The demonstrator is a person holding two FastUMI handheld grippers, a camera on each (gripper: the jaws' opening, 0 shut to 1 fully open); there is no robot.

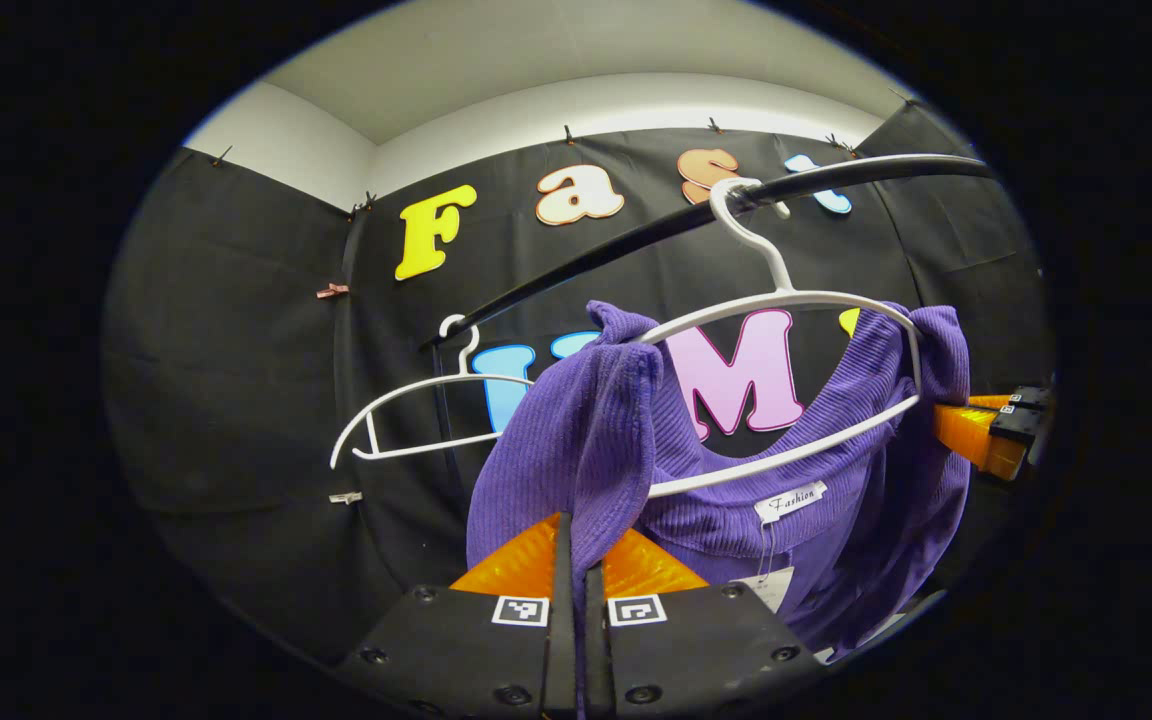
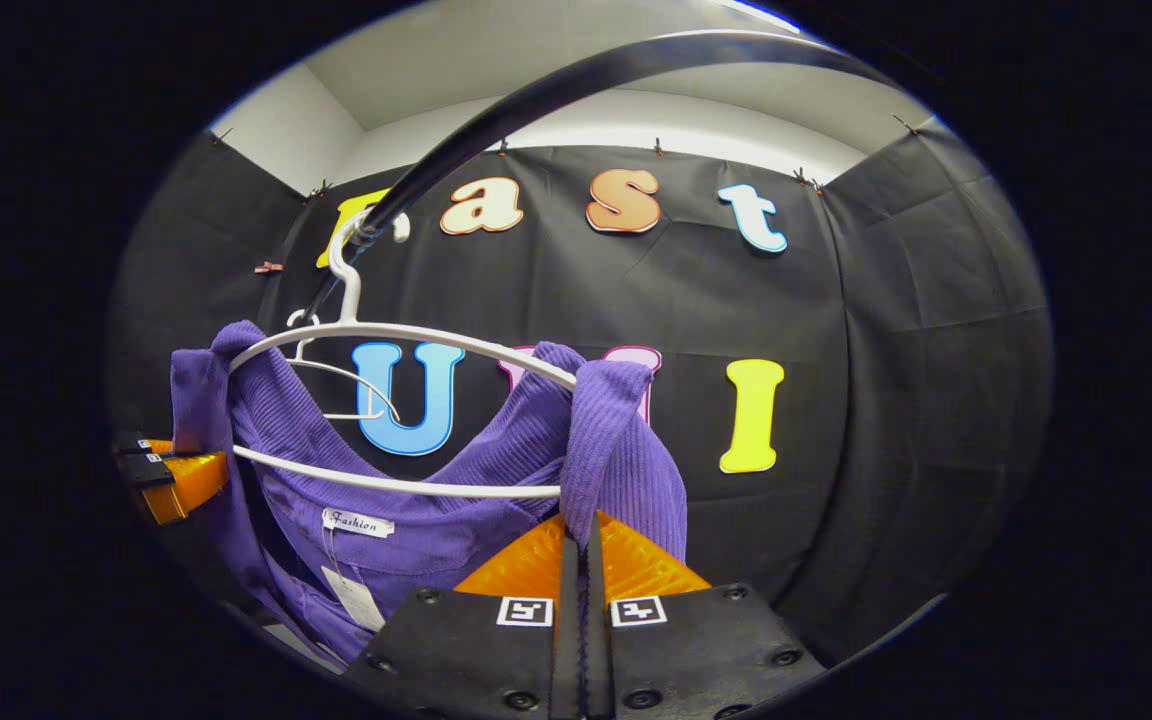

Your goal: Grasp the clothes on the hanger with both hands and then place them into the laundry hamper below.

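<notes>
We have the purple top pinched at both shoulders while it hangs on the white hanger, hooked over the dark rail. In the left gripper view the left gripper has its jaws clamped on the shoulder fold at six o'clock, and the right gripper shows at three o'clock against the far shoulder. In the right gripper view the right gripper has its jaws clamped on its shoulder fold likewise. We judge the grasp made; next we must lift the shoulders clear of the hanger's ends, then lower toward the hamper. An empty hanger hangs at nine o'clock.
</notes>
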